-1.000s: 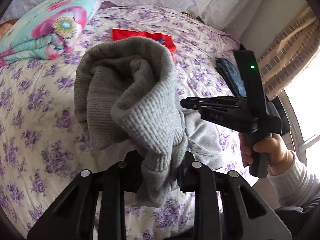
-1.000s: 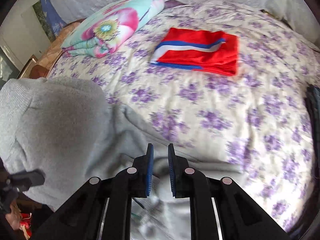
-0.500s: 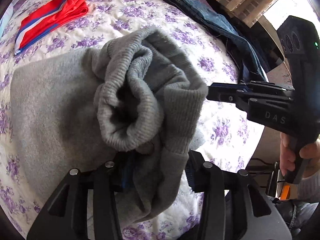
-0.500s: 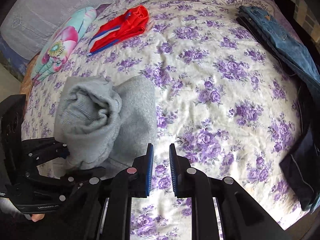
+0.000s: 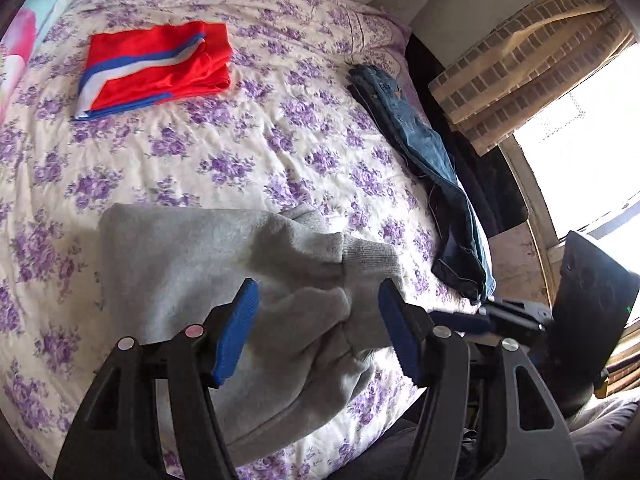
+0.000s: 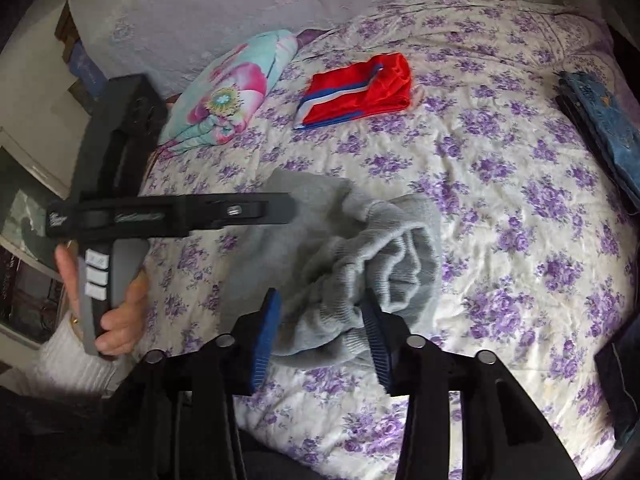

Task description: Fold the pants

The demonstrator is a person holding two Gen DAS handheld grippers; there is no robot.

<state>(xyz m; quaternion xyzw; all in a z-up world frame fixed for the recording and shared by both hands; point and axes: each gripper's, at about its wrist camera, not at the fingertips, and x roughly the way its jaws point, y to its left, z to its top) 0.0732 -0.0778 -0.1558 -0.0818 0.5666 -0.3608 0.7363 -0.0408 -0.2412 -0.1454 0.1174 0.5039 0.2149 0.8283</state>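
1. Blue-padded fingers (image 5: 236,332) of the left gripper (image 5: 318,330) stand apart and are opening; the grey sweatpants (image 5: 192,264) lie between them, and no pad presses the cloth.
2. Blue pads also line the right gripper (image 6: 322,336), whose fingers (image 6: 266,332) sit a modest way apart. A ribbed grey cuff of the pants lies in the gap and brushes the right-hand pad, yet neither pad squeezes it.
3. Grey and soft, the sweatpants rest on the bed near its front edge, directly under both grippers. They are folded into a thick bundle: a flat fleecy panel spreads to the left in the left wrist view, and the ribbed cuffs bunch in rolled layers at the right end.
4. In the right wrist view, the person's left hand (image 6: 116,312) grips the left gripper's handle, a white knit sleeve (image 6: 72,360) at the wrist.
5. No container shows; the bedspread (image 5: 248,148), cream with purple flowers, bears everything.
6. Farther up the bed, well apart from the pants, lies a folded red garment (image 5: 160,68) with blue and white stripes.
7. Blue jeans (image 5: 424,152) stretch along the bed's right edge.
8. A floral folded blanket (image 6: 232,92), turquoise and pink, sits at the far left by the head of the bed.
9. A brick-patterned curtain (image 5: 520,64) hangs beside a bright window (image 5: 584,152).
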